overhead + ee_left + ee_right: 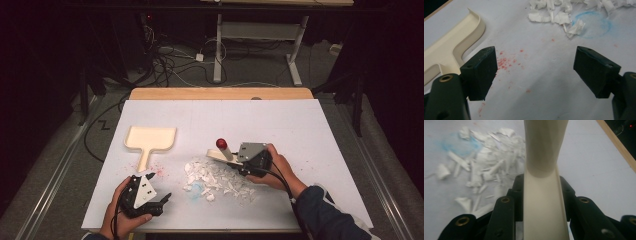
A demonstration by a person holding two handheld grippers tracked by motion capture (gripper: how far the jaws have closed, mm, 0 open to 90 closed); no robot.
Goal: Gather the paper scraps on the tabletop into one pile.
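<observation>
We look down on a white sheet-covered table [300,125] with a bare wooden strip along its far edge, in a dark room with cables on the floor beyond. Near the middle of the table lies a loose pile of torn white paper scraps [215,179], partly covering a faint blue chalk ring [596,25] drawn on the surface. To the left of the pile, well apart from it, a flat cream plastic dustpan with a short handle [149,140] rests on the table, its handle pointing toward the near edge; a scatter of small red specks [505,62] marks the sheet just beside that handle. At the near left corner, a person's left hand holds the left gripper [534,72], whose black jaws stand wide apart with nothing between them, hovering over the red specks. On the right, the person's right hand, in a dark blue sleeve, holds the right gripper [541,195], its jaws clenched around the handle of a cream plastic brush with a red round end [223,150]. The brush sits at the far right edge of the paper pile, tilted, with its red end raised.
</observation>
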